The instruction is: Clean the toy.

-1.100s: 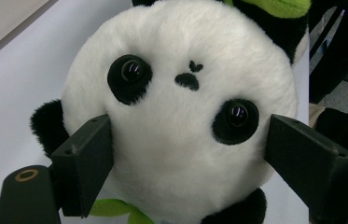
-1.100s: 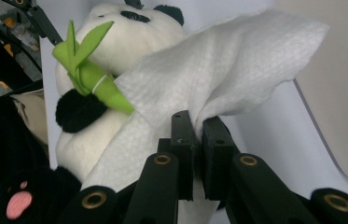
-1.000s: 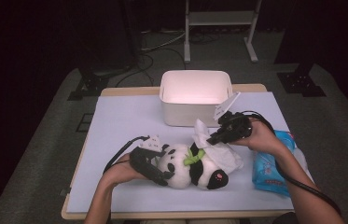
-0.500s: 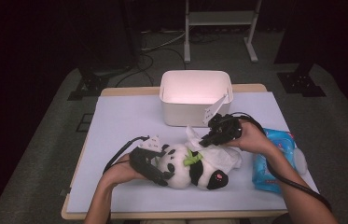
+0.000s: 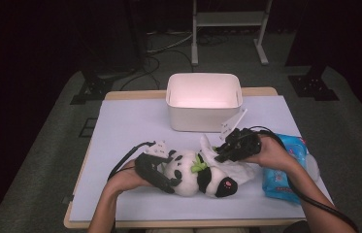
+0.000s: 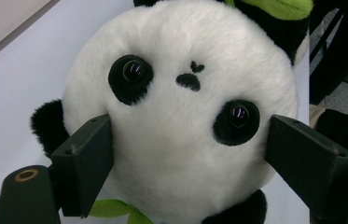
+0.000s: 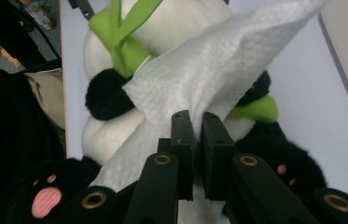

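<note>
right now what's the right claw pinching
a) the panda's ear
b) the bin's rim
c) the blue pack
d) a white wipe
d: in the right gripper view the right claw has its jaws shut on a fold of the white wipe, which drapes over the panda.

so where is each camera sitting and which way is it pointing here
High view: above the person's side of the table, looking forward and down; both forearms, left gripper and right gripper show.
Left gripper view: rides the left gripper, facing the plush panda head between its jaws.
Right gripper view: rides the right gripper, looking along shut jaws pinching a white wipe over the panda.
All three share the panda.
</note>
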`<state>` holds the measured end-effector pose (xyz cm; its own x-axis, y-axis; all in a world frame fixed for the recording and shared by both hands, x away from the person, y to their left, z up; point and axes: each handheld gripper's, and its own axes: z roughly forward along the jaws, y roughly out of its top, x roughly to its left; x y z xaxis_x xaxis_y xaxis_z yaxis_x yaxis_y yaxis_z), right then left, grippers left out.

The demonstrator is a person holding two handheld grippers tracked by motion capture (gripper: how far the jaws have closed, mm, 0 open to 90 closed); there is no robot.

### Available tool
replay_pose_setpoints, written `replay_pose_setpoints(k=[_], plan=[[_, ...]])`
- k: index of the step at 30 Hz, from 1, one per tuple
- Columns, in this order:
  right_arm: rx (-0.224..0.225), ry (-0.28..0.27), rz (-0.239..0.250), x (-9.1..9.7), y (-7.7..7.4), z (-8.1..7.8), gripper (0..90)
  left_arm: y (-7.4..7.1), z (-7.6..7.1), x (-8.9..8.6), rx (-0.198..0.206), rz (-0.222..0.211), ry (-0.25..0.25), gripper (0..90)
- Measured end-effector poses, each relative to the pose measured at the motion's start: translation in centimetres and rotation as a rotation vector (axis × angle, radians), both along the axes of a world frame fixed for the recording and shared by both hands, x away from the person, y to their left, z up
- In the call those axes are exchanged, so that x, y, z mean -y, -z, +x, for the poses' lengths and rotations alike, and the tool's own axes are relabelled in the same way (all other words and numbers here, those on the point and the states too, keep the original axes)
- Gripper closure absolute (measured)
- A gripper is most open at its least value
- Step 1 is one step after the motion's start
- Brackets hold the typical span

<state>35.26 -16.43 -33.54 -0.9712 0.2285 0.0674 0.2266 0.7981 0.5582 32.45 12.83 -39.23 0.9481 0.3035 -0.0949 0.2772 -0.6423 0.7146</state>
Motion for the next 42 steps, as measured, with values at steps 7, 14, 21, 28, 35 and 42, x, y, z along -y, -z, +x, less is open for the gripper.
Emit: replay_pose_setpoints(k=[7,14,21,28,35,42], plan=[[-0.011,0.008,0.033,1.6,0.0,-1.2,84.3,0.0,0.1,0.2,0.001,0.007,-0.012,16.1],[-0.013,0.003,0.073,3.0,-0.5,-2.8,84.4,0.0,0.2,0.3,-0.002,0.006,-0.024,16.1],[-0.012,-0.008,0.100,3.7,-0.9,-3.8,84.4,0.0,0.4,0.4,-0.004,0.001,-0.043,16.1],[-0.019,-0.057,0.095,2.5,-1.4,-4.5,84.3,-0.1,0.5,0.5,-0.011,-0.001,-0.062,16.1],[-0.029,-0.122,0.076,-0.1,-1.2,-4.3,84.2,-0.1,0.6,0.5,-0.015,-0.005,-0.075,16.1],[-0.033,-0.116,0.057,0.3,-1.0,-4.3,84.2,0.0,0.6,0.4,-0.018,-0.008,-0.071,16.1]])
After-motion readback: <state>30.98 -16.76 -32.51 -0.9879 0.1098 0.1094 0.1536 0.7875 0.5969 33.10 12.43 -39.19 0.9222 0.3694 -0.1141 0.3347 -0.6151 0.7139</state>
